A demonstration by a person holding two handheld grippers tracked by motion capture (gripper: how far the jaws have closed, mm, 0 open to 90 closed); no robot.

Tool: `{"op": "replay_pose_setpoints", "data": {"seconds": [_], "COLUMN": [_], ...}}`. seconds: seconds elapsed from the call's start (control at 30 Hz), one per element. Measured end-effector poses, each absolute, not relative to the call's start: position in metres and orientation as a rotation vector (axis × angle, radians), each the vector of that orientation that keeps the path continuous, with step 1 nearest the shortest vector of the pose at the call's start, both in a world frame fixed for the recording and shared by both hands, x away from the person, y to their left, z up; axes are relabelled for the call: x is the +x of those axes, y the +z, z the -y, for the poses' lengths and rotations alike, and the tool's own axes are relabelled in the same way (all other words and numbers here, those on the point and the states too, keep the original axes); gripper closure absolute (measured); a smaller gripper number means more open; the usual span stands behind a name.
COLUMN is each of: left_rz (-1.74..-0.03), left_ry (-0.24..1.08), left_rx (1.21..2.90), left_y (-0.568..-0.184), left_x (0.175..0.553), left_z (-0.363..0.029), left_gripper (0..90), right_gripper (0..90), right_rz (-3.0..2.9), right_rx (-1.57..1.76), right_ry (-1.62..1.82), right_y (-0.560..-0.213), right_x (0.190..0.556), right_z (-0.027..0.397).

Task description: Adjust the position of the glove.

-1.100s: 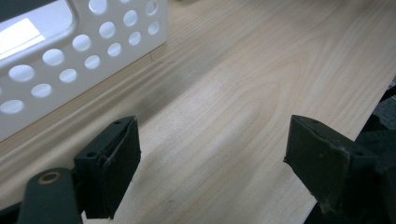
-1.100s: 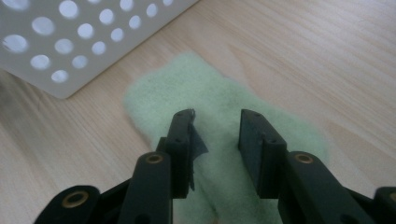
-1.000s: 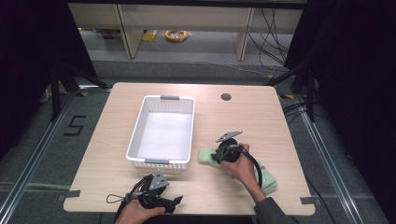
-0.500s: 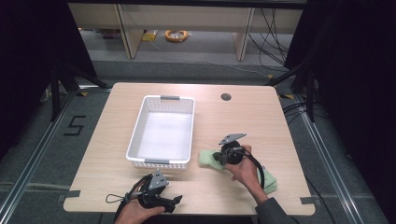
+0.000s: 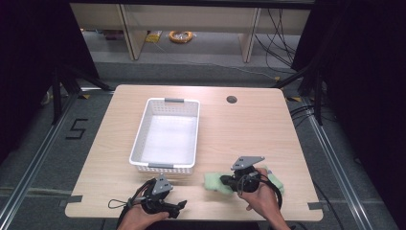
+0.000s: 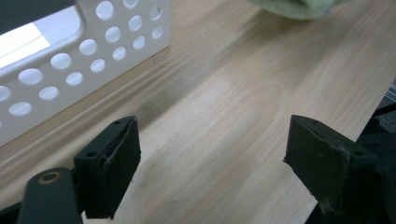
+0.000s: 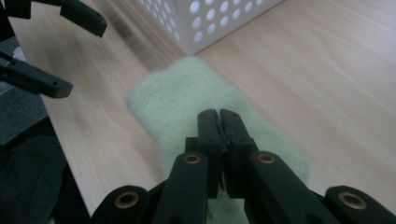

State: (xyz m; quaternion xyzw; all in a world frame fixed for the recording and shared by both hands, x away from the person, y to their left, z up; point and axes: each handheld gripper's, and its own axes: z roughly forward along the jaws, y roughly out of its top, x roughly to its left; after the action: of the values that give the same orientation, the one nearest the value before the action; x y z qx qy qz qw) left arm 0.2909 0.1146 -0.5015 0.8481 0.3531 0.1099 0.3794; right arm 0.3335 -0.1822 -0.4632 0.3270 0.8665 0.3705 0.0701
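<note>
A pale green cloth [image 5: 213, 182] lies bunched on the wooden table [image 5: 239, 129] near its front edge, to the right of the white perforated basket [image 5: 165, 101]. My right gripper [image 5: 224, 181] is over the cloth, jaws pressed together and pinching its fabric. From the right gripper view, the closed tips [image 7: 219, 114] sit on the green cloth [image 7: 173, 93]. My left gripper [image 5: 179, 207] rests at the front edge below the basket, jaws wide open [image 6: 212, 154] over bare wood. The cloth [image 6: 294, 7] shows at the top edge of that view.
The basket [image 6: 93, 51] is empty, with its near corner [image 7: 224, 18] close to the cloth. A round cable hole [image 5: 231, 99] lies at the table's back right. The left gripper [image 7: 56, 46] appears beyond the cloth in the right gripper view. Dark floor surrounds the table.
My right hand has drawn back toward the table's front edge, and the cloth's left end has come along with it. The left gripper has stayed put.
</note>
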Motion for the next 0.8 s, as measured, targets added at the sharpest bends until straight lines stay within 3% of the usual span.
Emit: {"op": "replay_pose_setpoints", "data": {"seconds": [0.47, 0.5, 0.6, 0.8], "left_rz": [-0.912, -0.913, -0.893, -0.914], "left_ry": [0.273, 0.271, 0.284, 0.280], "left_rx": [2.153, 2.154, 2.166, 2.159], "left_y": [-0.502, -0.502, -0.501, -0.502], "left_x": [0.290, 0.290, 0.291, 0.290], "left_z": [-0.113, -0.113, -0.114, -0.114], "left_gripper": [17.6, 17.5, 17.6, 17.5], "right_gripper": [85.1, 79.2, 72.8, 69.3], "right_rz": [-2.676, -2.694, -2.663, -2.576], "right_rx": [0.968, 1.014, 1.002, 0.997], "right_ry": [1.008, 0.994, 1.073, 1.116], "right_y": [-0.492, -0.490, -0.484, -0.455], "right_x": [0.323, 0.323, 0.324, 0.327], "right_z": [0.175, 0.176, 0.179, 0.208]}}
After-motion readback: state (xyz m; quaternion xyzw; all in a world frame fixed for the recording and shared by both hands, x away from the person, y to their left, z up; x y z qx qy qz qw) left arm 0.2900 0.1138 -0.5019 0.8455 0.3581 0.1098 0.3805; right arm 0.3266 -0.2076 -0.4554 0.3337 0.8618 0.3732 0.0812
